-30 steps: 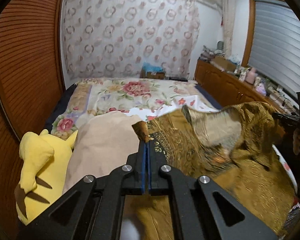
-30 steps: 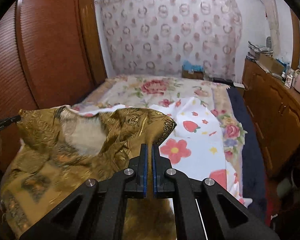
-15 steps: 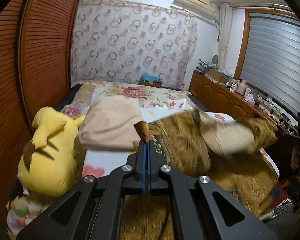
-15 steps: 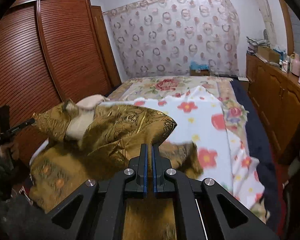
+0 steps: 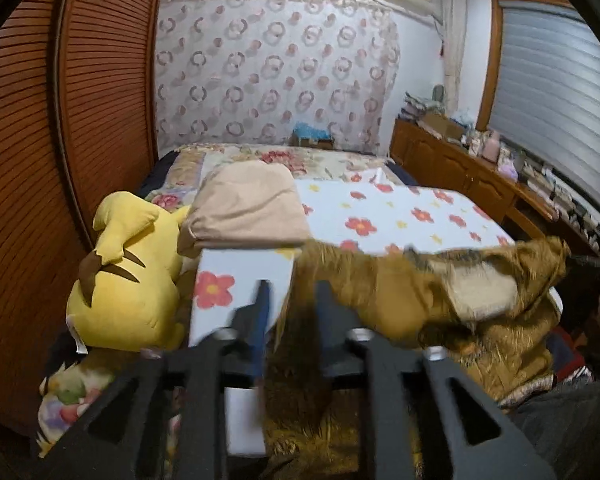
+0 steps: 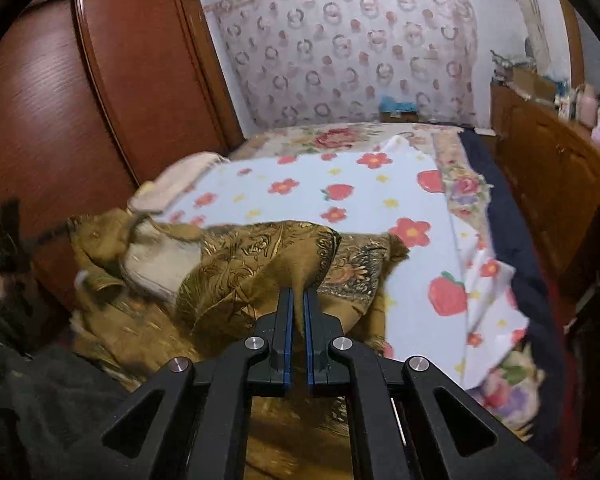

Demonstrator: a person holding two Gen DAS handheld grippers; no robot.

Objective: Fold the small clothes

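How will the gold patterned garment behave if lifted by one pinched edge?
Probably floppy: the gold patterned garment sags in loose folds below the right gripper. Likely light, as a thin pinch carries it. It may slip; fabric lies loose in the open left gripper.

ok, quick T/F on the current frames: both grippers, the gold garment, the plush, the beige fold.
1. The right gripper is shut on the gold garment. True.
2. The left gripper is clamped shut on it. False: its fingers stand apart, having just been opening, with fabric between them.
3. The yellow plush lies beside the wooden wardrobe. True.
4. The folded beige cloth hangs from a gripper. False: it rests on the bed.
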